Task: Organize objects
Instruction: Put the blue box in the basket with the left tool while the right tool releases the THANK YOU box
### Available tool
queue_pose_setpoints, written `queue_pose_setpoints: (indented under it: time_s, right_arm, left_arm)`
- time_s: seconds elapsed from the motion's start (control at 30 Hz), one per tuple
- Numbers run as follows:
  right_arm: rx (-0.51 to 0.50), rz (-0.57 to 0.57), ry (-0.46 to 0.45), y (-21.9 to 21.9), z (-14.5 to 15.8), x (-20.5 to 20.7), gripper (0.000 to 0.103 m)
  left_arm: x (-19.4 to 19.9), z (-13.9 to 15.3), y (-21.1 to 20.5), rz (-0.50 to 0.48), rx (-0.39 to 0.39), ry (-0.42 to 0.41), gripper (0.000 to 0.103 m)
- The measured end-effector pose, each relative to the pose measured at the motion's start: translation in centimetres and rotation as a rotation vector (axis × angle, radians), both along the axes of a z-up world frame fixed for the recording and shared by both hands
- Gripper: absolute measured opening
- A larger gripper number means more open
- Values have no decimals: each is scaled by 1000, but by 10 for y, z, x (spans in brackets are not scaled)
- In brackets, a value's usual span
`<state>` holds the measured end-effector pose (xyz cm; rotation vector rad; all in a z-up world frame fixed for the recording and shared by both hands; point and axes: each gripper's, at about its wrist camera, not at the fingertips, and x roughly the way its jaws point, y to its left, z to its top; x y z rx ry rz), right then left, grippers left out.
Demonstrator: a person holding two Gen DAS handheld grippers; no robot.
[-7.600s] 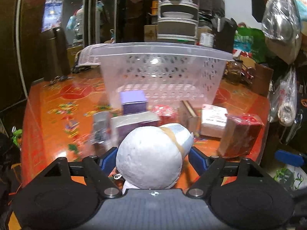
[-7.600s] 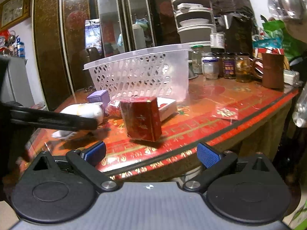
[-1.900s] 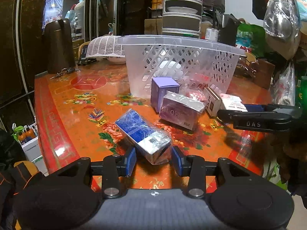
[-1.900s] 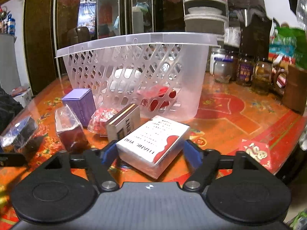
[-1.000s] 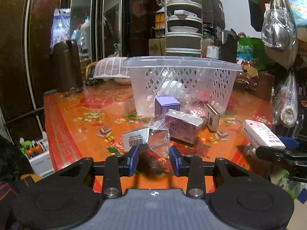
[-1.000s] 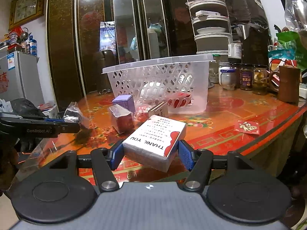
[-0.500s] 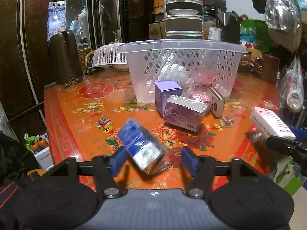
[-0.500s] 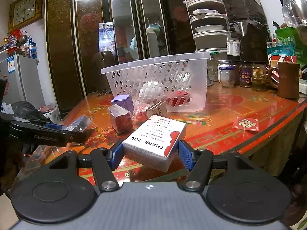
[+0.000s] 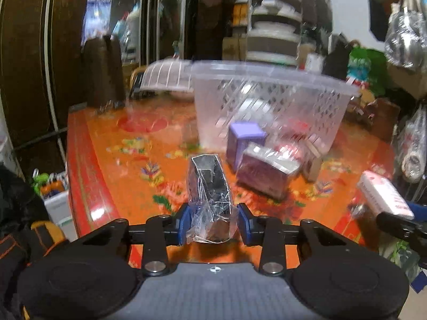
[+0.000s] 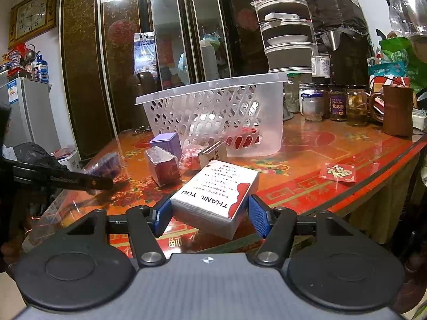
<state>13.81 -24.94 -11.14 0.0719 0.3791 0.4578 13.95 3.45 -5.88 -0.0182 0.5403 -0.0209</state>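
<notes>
Grip regained: the left gripper [image 9: 210, 220], its jaws spread half a second ago, now pinches the cellophane-wrapped box [image 9: 209, 194] above the table's [image 10: 307, 157] near edge. Right gripper [image 10: 209, 210] still clamps the white box [image 10: 216, 186]; basket [image 10: 218, 114] next, probably.

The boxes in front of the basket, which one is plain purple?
The small purple box, standing nearest the basket. The cellophane-wrapped box beside it is dark red, and the white THANK YOU box is in the right gripper.
</notes>
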Motion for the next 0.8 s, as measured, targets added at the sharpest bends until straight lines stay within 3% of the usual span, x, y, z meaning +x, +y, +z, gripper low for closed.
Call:
queue_pose_setpoints:
  time_s: [0.17,0.4,0.6,0.8]
  right_arm:
    - [26,24,-9,-6,17,6,64]
    - [3,41,-98,-8,79,30,64]
    - [-23,46,-113,-1,118,68,64]
    - [-58,28,-110,10,133,101,64]
  left_arm:
    - [-10,28,-11,-58,-4,-99,41]
    - [6,91,-26,-134,4,-195,41]
    - [48,126,-41,-170,20,-200,41]
    - [84,142,-45,-175,8,-171,41]
